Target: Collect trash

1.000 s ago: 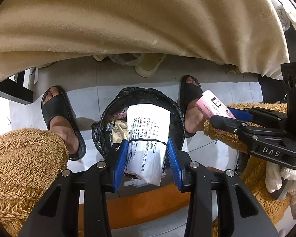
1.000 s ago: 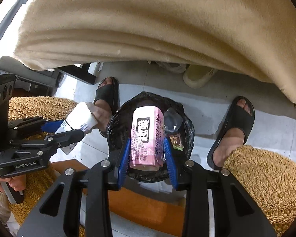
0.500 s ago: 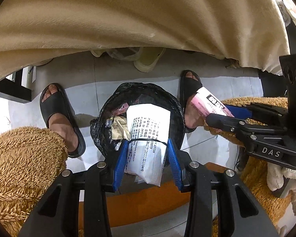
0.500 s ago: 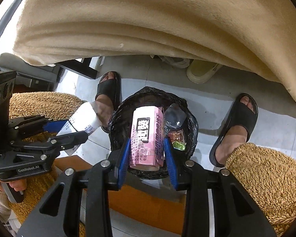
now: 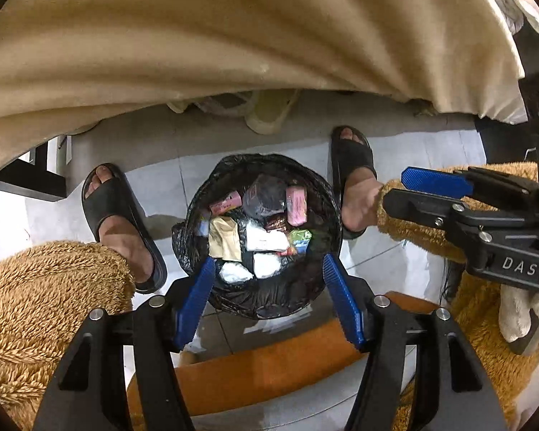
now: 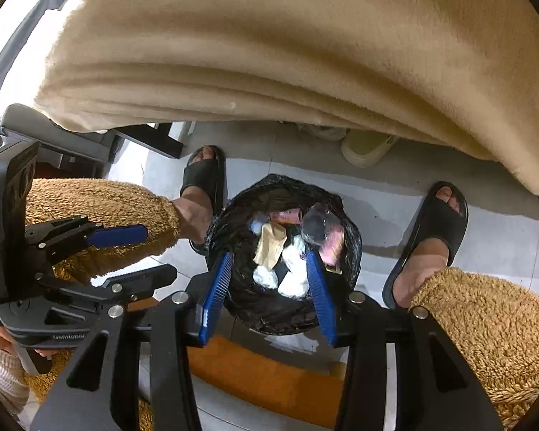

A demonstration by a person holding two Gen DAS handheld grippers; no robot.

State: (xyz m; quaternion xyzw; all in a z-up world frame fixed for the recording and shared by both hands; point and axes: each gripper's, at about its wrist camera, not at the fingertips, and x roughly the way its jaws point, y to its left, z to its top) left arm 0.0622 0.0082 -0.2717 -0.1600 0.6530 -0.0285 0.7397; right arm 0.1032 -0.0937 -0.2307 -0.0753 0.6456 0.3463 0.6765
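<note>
Black plastic lines the trash bin (image 5: 262, 301), which stands on the grey floor between the person's two sandalled feet, directly beneath both tools. We hold the left gripper (image 5: 269, 287) and the right gripper (image 6: 269, 280) pointing steeply down over its mouth. Both sets of jaws have just been opening, and nothing lies between the blue pads of either one: the white printed packet (image 5: 266, 240) and the pink carton (image 5: 296, 204) now rest inside the bin among a tan wrapper (image 5: 224, 239) and crumpled white paper (image 5: 235, 273). In the right wrist view the carton appears blurred, so we cannot tell whether it has settled.

The relation that governs the coming move: the bin sits straight below the fingertips, and no loose trash shows on the floor around it. We judge this drop complete, so the next item must be sought away from the bin, probably up past the beige blanket (image 5: 233, 36) that overhangs the far side. Neither hand is nearer to any visible item, since both hover side by side over the same opening. We advise lifting clear before turning, because the liner's rim lies close to the pads.
</note>
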